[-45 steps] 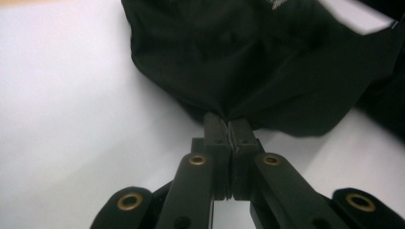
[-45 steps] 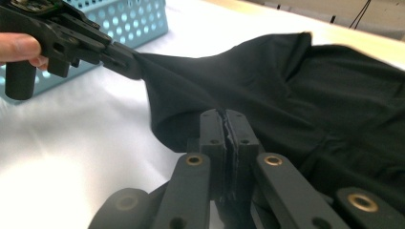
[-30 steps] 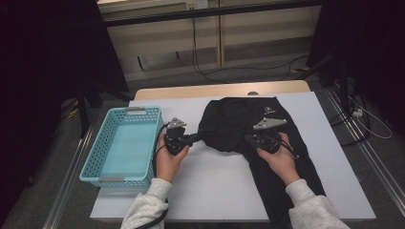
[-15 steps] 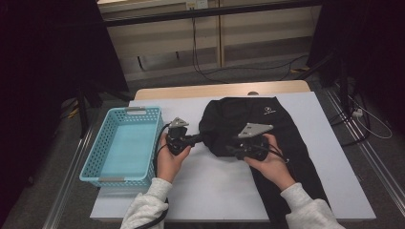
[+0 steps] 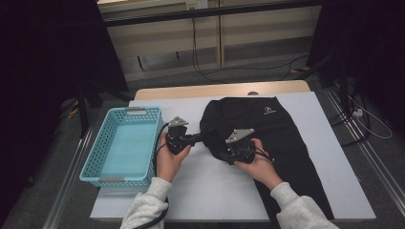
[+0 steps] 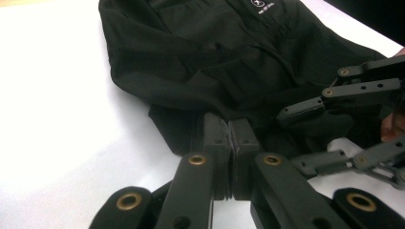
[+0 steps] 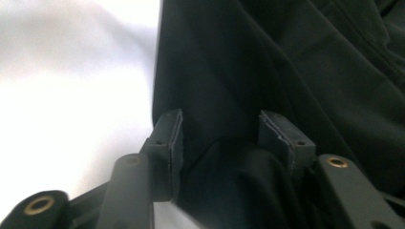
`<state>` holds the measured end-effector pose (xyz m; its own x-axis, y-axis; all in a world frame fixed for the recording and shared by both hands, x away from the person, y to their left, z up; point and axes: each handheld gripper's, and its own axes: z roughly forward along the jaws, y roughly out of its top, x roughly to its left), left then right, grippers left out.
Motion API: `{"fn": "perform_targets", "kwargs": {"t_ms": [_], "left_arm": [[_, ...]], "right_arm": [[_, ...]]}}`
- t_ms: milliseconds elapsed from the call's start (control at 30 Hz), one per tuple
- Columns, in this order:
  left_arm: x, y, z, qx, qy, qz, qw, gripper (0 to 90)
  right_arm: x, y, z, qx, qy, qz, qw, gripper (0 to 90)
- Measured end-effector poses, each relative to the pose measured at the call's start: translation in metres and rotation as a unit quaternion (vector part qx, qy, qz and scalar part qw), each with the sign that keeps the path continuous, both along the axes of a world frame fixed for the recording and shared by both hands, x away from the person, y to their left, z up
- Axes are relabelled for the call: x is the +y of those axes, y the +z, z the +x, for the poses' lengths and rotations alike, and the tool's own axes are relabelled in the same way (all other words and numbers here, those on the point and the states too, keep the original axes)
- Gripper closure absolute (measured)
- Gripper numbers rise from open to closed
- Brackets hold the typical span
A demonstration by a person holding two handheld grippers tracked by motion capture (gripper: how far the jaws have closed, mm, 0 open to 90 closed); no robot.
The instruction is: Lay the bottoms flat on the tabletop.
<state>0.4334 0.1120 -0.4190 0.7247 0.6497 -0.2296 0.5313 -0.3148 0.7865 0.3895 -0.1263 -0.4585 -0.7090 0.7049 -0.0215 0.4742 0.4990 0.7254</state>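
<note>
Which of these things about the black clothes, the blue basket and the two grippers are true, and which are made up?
1. The blue basket has nothing in it. True.
2. The black garment lies inside the basket. False: it lies on the white table cover, beside the basket.
3. The left gripper has its fingers pinched shut on the garment's edge. True.
4. The right gripper is shut tight. False: its fingers have just been opening and stand apart, with cloth bulging between them.
5. The garment has a small white logo. True.
</note>
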Motion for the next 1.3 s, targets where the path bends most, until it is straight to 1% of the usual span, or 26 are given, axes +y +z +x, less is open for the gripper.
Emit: {"fn": "perform_targets", "kwargs": {"t_ms": [33, 100, 133, 233, 333, 400, 467, 500, 567, 600, 667, 733, 767, 800, 833, 867, 933, 1000, 1033, 1133, 1167, 1233, 1300], "left_arm": [[0.000, 0.000, 0.000, -0.001, -0.001, 0.000, 1.0000, 88.7], [-0.001, 0.001, -0.001, -0.002, 0.000, 0.000, 1.0000, 88.6], [-0.001, 0.001, -0.001, -0.003, 0.000, 0.001, 1.0000, 88.7], [0.001, 0.002, -0.001, -0.006, 0.001, -0.002, 1.0000, 88.7], [0.003, 0.005, 0.000, -0.012, 0.004, -0.006, 0.9999, 88.7], [0.005, 0.008, 0.000, -0.016, 0.007, -0.011, 0.9998, 88.7], [0.006, 0.010, 0.000, -0.019, 0.010, -0.017, 0.9996, 88.6], [0.007, 0.012, 0.000, -0.020, 0.009, -0.018, 0.9996, 88.7], [0.007, 0.014, -0.001, -0.026, 0.008, -0.021, 0.9994, 88.6], [0.006, 0.015, -0.001, -0.026, 0.008, -0.020, 0.9994, 88.6], [0.005, 0.013, -0.001, -0.025, 0.008, -0.019, 0.9995, 88.5], [0.004, 0.009, 0.000, -0.022, 0.006, -0.015, 0.9996, 88.3], [0.003, 0.006, 0.000, -0.021, 0.006, -0.015, 0.9996, 87.5], [0.003, 0.003, 0.001, -0.025, 0.008, -0.011, 0.9996, 84.5], [0.002, 0.000, 0.002, -0.029, 0.011, -0.004, 0.9995, 76.8], [0.001, -0.003, 0.002, -0.027, 0.011, 0.003, 0.9996, 69.7], [0.000, -0.007, 0.001, -0.019, 0.007, -0.001, 0.9998, 60.4], [0.000, -0.009, -0.001, -0.018, 0.005, 0.005, 0.9998, 45.6], [0.001, -0.010, -0.003, -0.015, 0.002, 0.007, 0.9999, 41.5], [0.005, -0.012, -0.011, -0.004, -0.004, 0.013, 0.9999, 31.4], [0.006, -0.014, -0.014, 0.002, -0.009, 0.019, 0.9998, 28.9], [0.004, -0.018, -0.021, 0.003, -0.016, 0.032, 0.9993, 27.3], [-0.001, -0.023, -0.026, 0.009, -0.030, 0.045, 0.9985, 27.3]], "right_arm": [[0.000, 0.001, 0.000, -0.004, -0.001, -0.005, 1.0000, 63.9], [-0.001, 0.002, 0.000, -0.009, -0.006, -0.016, 0.9998, 81.1], [-0.002, 0.002, 0.001, -0.006, -0.008, -0.011, 0.9999, 83.9], [-0.004, 0.007, -0.001, -0.005, 0.000, -0.012, 0.9999, 85.6], [-0.011, 0.020, -0.005, -0.004, 0.005, 0.011, 0.9999, 85.7], [-0.015, 0.031, -0.009, -0.008, 0.010, 0.031, 0.9994, 85.8], [-0.020, 0.042, -0.011, -0.010, 0.017, 0.054, 0.9984, 85.9], [-0.022, 0.047, -0.013, -0.015, 0.019, 0.061, 0.9979, 85.9], [-0.029, 0.057, -0.014, -0.023, 0.016, 0.083, 0.9962, 85.9], [-0.033, 0.062, -0.014, -0.027, 0.012, 0.094, 0.9952, 85.9], [-0.042, 0.066, -0.013, -0.035, -0.005, 0.114, 0.9929, 86.0], [-0.050, 0.064, -0.010, -0.029, -0.025, 0.137, 0.9898, 85.9], [-0.053, 0.060, -0.008, -0.029, -0.038, 0.138, 0.9892, 85.9], [-0.055, 0.056, -0.006, -0.025, -0.044, 0.137, 0.9892, 85.9], [-0.055, 0.051, -0.004, -0.021, -0.051, 0.132, 0.9897, 85.9], [-0.055, 0.047, -0.003, -0.023, -0.056, 0.117, 0.9913, 85.9], [-0.053, 0.039, -0.001, -0.012, -0.056, 0.105, 0.9928, 85.8], [-0.051, 0.032, 0.001, -0.009, -0.059, 0.090, 0.9942, 85.9], [-0.050, 0.030, 0.001, -0.007, -0.060, 0.086, 0.9944, 85.9], [-0.051, 0.026, 0.001, -0.005, -0.063, 0.083, 0.9945, 85.8], [-0.051, 0.026, 0.001, -0.005, -0.065, 0.084, 0.9944, 85.8], [-0.052, 0.025, 0.001, -0.006, -0.068, 0.087, 0.9939, 85.8], [-0.053, 0.025, 0.001, -0.006, -0.070, 0.087, 0.9937, 85.8]]}}
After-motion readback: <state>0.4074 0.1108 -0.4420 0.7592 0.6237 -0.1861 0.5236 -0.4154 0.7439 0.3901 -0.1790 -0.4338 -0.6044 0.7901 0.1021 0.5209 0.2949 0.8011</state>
